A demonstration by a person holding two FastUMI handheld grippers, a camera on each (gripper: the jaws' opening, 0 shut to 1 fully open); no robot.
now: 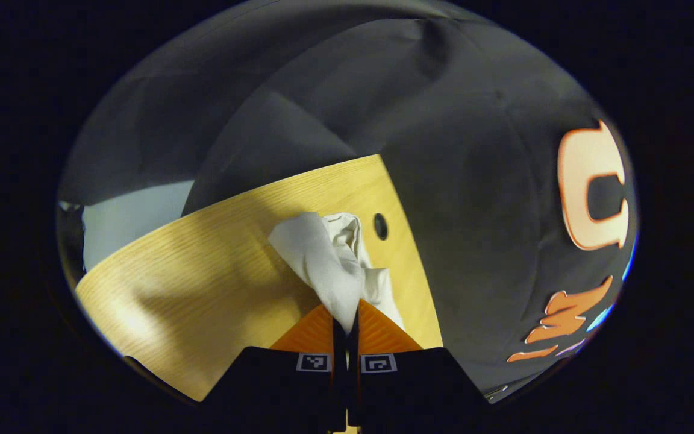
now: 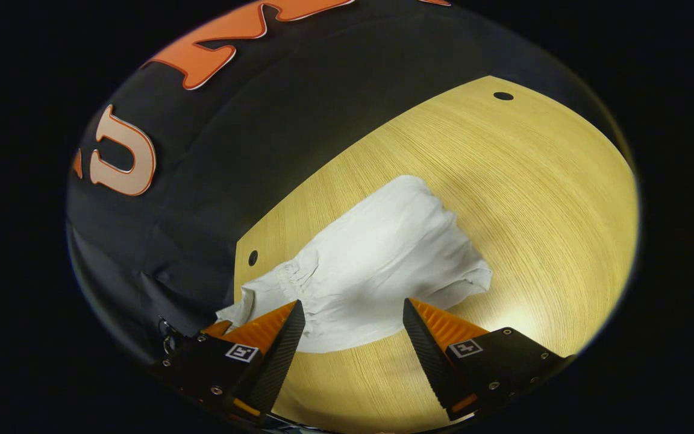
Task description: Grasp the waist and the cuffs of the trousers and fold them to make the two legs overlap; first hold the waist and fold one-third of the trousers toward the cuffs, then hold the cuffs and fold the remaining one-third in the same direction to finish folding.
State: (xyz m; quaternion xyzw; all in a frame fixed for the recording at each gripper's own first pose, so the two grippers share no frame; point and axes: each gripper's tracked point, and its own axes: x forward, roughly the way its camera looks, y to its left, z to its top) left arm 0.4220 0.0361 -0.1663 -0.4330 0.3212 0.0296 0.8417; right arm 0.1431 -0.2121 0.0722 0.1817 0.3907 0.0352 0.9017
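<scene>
The left gripper [image 1: 346, 328] has its jaws pressed tight together on a bunched bit of the white trousers [image 1: 329, 265]. The cloth goes straight up and away from the jaw tips, lifted off the wooden bench [image 1: 202, 265]. More of the cloth hangs just past the tips and a little to their right. It is too crumpled to tell if this bit is the waist or a cuff.

The right gripper [image 2: 353, 322] has its jaws spread wide apart and they hold nothing. The trousers [image 2: 377, 265] lie on the bench [image 2: 534, 211] right ahead of these jaws, with the near edge in the gap between the 2 tips. The long way of the cloth runs from low on the left, by the left jaw, up to the right and away. A gathered, stretchy-looking band sits just above the left jaw tip. That may be the waist or a cuff; I cannot be sure.

I think the right jaws are the ones that must grab next. They hang open over the near edge, so they need to go down and forward a bit and then pinch.
</scene>
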